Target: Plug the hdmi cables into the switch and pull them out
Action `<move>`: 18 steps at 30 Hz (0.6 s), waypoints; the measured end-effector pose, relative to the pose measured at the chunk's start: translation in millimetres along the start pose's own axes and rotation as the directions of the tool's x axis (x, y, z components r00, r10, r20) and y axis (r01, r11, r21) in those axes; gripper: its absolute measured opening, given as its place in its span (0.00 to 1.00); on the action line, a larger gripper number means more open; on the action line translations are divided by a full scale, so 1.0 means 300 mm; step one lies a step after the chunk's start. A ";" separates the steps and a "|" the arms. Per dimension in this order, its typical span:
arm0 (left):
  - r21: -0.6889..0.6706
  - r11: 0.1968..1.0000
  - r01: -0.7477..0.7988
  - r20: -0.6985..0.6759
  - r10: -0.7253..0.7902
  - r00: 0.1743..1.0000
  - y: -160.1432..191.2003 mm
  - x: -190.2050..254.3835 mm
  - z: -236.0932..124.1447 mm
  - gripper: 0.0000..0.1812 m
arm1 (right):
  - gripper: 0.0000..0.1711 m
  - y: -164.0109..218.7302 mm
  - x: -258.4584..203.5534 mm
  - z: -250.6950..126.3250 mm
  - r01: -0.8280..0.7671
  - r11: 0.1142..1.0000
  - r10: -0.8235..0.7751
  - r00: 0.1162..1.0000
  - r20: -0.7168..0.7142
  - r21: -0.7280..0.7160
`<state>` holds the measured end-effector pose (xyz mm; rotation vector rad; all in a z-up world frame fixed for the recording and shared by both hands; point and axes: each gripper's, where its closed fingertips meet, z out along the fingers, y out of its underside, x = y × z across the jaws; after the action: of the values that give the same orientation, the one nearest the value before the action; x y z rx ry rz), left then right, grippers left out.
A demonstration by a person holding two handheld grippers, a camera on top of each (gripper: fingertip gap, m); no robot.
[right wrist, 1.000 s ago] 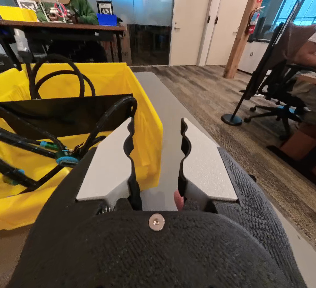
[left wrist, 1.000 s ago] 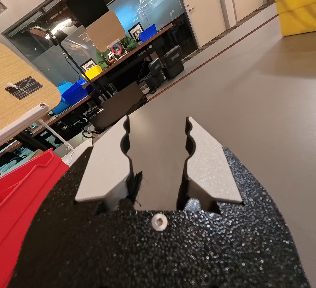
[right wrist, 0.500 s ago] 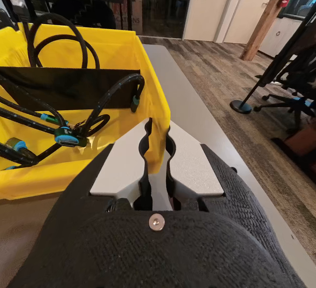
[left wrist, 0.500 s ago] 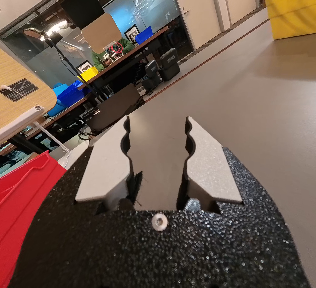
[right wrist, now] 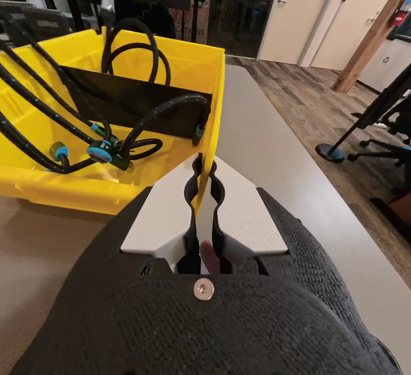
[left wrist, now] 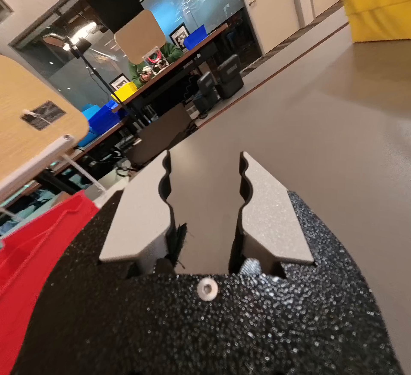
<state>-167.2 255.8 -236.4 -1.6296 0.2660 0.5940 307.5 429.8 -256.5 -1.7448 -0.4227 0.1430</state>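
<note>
Several black braided HDMI cables [right wrist: 142, 124] with teal-blue plugs [right wrist: 100, 155] lie tangled in a yellow bin [right wrist: 66, 188] with a black divider [right wrist: 133, 102]. My right gripper [right wrist: 204, 162] straddles the bin's near right wall. Its jaws are almost together, with the yellow wall between them. My left gripper [left wrist: 204, 157] is open and empty, low over the grey table [left wrist: 311, 142]. The same yellow bin [left wrist: 378, 8] shows far off at the top right of the left wrist view. I cannot make out a switch in either view.
A red bin [left wrist: 33, 242] sits close on the left of my left gripper. The table's right edge [right wrist: 311, 186] drops to a wood floor with a stand base [right wrist: 329, 155] and chairs. A person in green sits at a far desk [left wrist: 155, 61]. Left tips to right tips: about 50 cm.
My right gripper went from open to nearly shut and tilted down toward the bin's right wall, which now sits between its fingers. My left gripper stayed open and shifted slightly.
</note>
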 end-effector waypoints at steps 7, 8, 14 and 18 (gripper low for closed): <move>-0.137 0.973 -0.186 0.235 0.215 0.948 -0.009 -0.223 -0.276 0.40 | 0.02 -0.007 -0.067 -0.014 0.051 0.999 -0.051 0.999 0.006 0.005; -0.182 0.961 -0.210 0.292 0.257 0.921 0.009 -0.280 -0.331 0.39 | 0.02 -0.008 -0.074 -0.014 0.050 0.999 -0.050 0.999 0.008 0.005; -0.561 0.823 -0.085 0.327 0.315 0.891 0.302 -0.508 -0.556 0.45 | 0.03 -0.013 -0.109 -0.017 0.081 0.997 -0.081 0.997 -0.014 0.003; -0.601 0.791 0.117 0.280 0.070 0.957 0.408 -0.486 -0.569 0.43 | 0.03 -0.015 -0.122 -0.017 0.088 0.996 -0.088 0.996 -0.021 0.002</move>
<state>-312.5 46.4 -256.8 -2.1330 -0.1958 0.9591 274.4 412.7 -256.1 -1.7204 -0.4833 0.0625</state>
